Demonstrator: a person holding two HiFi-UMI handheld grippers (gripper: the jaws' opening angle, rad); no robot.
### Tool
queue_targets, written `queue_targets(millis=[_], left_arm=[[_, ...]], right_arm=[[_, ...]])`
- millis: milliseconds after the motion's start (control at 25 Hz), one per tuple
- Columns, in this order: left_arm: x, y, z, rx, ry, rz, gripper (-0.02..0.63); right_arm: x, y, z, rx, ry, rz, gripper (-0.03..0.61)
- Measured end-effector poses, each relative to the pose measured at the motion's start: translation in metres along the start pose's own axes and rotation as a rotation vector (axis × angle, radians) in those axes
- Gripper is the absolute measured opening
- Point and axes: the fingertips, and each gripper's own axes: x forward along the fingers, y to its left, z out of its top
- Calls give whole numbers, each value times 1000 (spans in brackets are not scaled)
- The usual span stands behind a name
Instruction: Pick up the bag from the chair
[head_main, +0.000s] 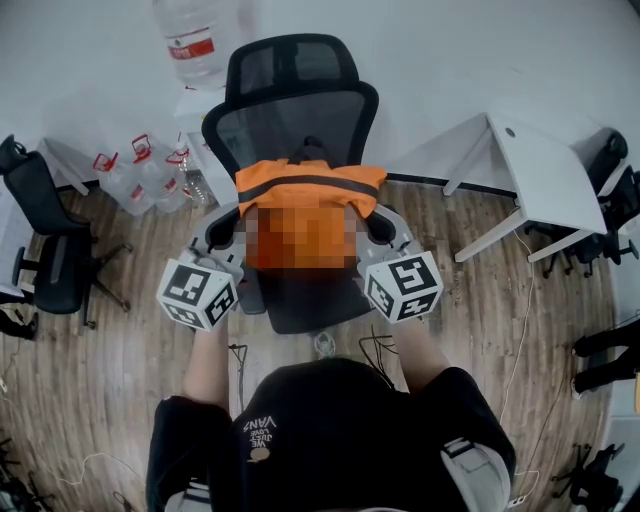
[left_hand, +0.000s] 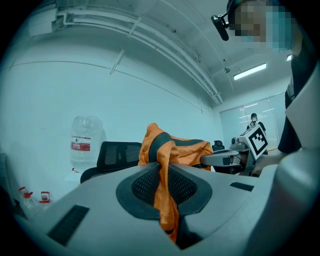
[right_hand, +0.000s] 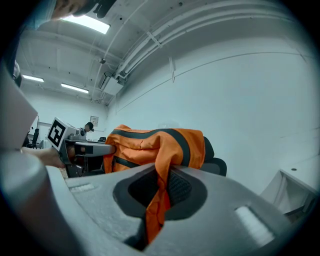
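An orange bag (head_main: 310, 185) with dark stripes hangs stretched between my two grippers, in front of the backrest of the black mesh office chair (head_main: 300, 110). My left gripper (head_main: 236, 228) is shut on the bag's left edge; in the left gripper view orange fabric (left_hand: 167, 200) is pinched between the pads. My right gripper (head_main: 379, 224) is shut on the bag's right edge, where fabric (right_hand: 159, 195) is clamped the same way. A blurred patch covers the bag's lower half, so I cannot tell whether it touches the seat (head_main: 312, 302).
A large water bottle (head_main: 195, 40) stands behind the chair, with several smaller bottles (head_main: 140, 175) on the floor at its left. A second black chair (head_main: 50, 250) stands at the left and a white table (head_main: 545, 170) at the right. Cables lie on the wooden floor.
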Motion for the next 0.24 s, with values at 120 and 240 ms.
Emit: queue_targets(millis=[120, 240], left_arm=[[2, -1, 1, 2, -2, 0, 40], [3, -2, 2, 5, -2, -1, 41]], right_arm=[[0, -2, 1, -2, -2, 0, 11], [0, -4, 1, -1, -2, -1, 12]])
